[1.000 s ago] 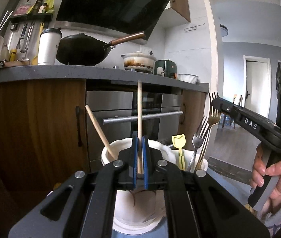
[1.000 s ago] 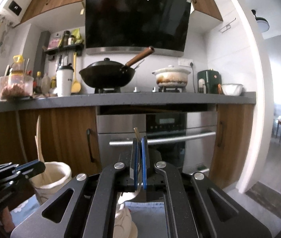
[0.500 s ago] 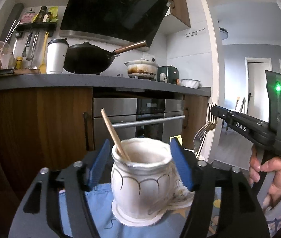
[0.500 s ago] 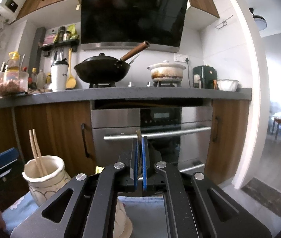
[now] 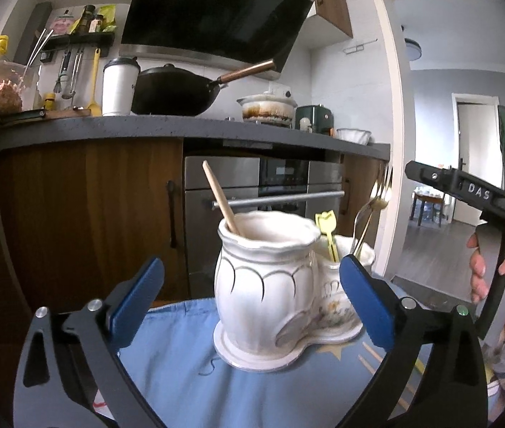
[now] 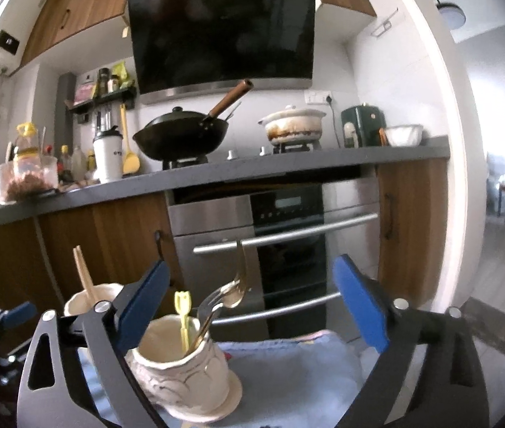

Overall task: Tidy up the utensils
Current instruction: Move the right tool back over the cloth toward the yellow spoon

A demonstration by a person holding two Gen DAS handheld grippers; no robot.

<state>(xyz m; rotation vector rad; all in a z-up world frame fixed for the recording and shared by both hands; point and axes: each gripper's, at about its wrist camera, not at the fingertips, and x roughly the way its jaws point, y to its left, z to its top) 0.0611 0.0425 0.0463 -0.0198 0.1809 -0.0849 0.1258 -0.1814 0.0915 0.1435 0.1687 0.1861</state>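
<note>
The left gripper (image 5: 252, 296) is standing wide, holding nothing, its blue pads (image 5: 138, 292) lying on both sides of the big white jar (image 5: 266, 285). Wooden chopsticks (image 5: 218, 198) are leaning inside this jar. The right gripper (image 6: 252, 310) is also spread wide and holding nothing. Just beside the big jar, the small jar (image 6: 181, 363) is holding forks (image 6: 223, 296) and a yellow pick (image 6: 183, 312).

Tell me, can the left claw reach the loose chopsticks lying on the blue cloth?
Probably yes. The left claw is open and empty, and the chopsticks lie bare on the cloth under its right finger, beside the holder.
</note>
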